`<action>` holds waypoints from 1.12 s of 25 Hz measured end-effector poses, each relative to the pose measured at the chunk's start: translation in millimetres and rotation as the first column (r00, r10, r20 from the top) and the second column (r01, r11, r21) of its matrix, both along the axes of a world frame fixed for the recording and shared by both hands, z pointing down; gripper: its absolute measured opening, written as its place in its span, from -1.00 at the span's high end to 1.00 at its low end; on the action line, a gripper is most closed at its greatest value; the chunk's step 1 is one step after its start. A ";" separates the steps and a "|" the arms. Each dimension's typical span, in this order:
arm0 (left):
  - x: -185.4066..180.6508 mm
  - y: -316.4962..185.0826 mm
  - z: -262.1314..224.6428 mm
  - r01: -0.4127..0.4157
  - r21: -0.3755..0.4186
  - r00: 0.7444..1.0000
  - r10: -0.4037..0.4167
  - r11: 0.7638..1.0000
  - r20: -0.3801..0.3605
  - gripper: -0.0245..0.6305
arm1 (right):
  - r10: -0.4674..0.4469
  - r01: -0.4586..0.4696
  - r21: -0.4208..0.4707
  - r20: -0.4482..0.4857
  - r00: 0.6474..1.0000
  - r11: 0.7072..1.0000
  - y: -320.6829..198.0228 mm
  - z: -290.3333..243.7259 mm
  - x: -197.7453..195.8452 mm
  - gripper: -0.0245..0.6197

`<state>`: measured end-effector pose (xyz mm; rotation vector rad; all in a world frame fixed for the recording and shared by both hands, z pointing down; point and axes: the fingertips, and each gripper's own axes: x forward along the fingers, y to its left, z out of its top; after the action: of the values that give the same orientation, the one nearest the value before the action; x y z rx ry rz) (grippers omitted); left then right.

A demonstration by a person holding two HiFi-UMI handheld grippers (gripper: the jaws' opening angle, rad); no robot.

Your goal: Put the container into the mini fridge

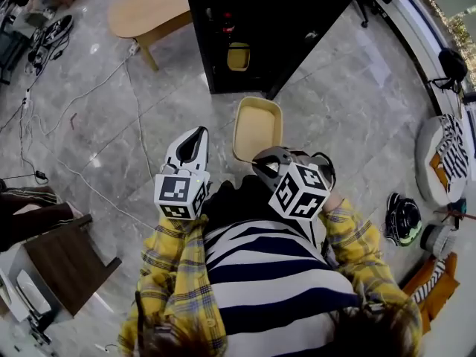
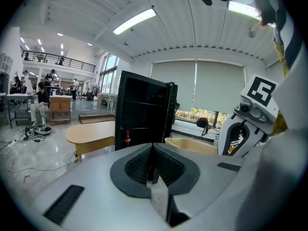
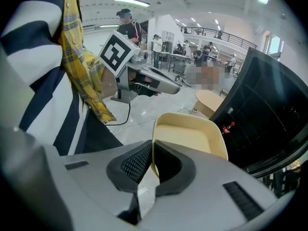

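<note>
Closest to us, the right gripper (image 3: 151, 158) has its jaws pinched on the near rim of the cream container (image 3: 190, 136), one pad inside the wall and one outside. The left gripper (image 2: 153, 160) is pressed fully closed with nothing between its pads, and it hovers just left of the tray. So the container is off the floor, held out in front of the person and just short of the mini fridge (image 1: 253, 21), its far edge pointing at the dark opening.

The fridge looks open, and I can see shelves inside from the left gripper view. A small yellow tub (image 1: 238, 56) already sits inside, low down, and a little red bottle (image 2: 127, 138) stands toward the left of the interior.

It's a one-edge grip on a wide, shallow tray, so I'd say keep it level and go slow, or the far end will sag. Aim for a free shelf clear of the tub, slide the far edge in first, and let it rest before letting go. The free gripper could steady the left wall. The wooden table (image 1: 149, 10) left of the fridge stays out of it.
</note>
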<state>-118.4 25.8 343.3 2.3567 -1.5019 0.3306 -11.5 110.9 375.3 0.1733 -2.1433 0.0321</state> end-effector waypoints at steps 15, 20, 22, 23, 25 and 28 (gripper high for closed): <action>-4.8 -65.0 6.4 -0.058 0.034 0.998 0.058 0.998 0.013 0.87 | 0.062 -0.061 0.017 -0.012 0.998 0.998 -79.6 9.3 -2.4 0.82; 3.6 -96.6 7.3 -0.026 0.053 1.000 0.025 0.998 0.016 0.87 | 0.035 -0.035 0.027 -0.012 0.999 0.999 -121.9 12.8 8.8 0.82; 7.8 -110.7 10.3 -0.004 0.055 1.000 0.004 0.998 0.010 0.87 | 0.022 -0.022 0.030 -0.013 1.000 0.999 -140.2 14.8 14.7 0.82; 10.3 -117.7 12.7 0.005 0.053 1.000 -0.006 0.999 0.008 0.87 | 0.018 -0.017 0.032 -0.014 1.000 0.999 -149.6 16.3 18.1 0.82; 15.2 -130.2 18.7 0.025 0.046 1.000 -0.025 0.999 0.006 0.87 | 0.011 -0.010 0.035 -0.015 1.000 0.999 -167.7 19.7 24.7 0.82; 23.2 -145.9 26.7 0.057 0.038 0.998 -0.057 0.998 0.000 0.87 | -0.005 0.006 0.040 -0.020 1.000 0.999 -191.8 25.5 35.6 0.82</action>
<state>-95.2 -120.0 370.1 2.3379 -1.5866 0.2922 24.1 -80.9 400.8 0.1902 -2.1254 -0.0151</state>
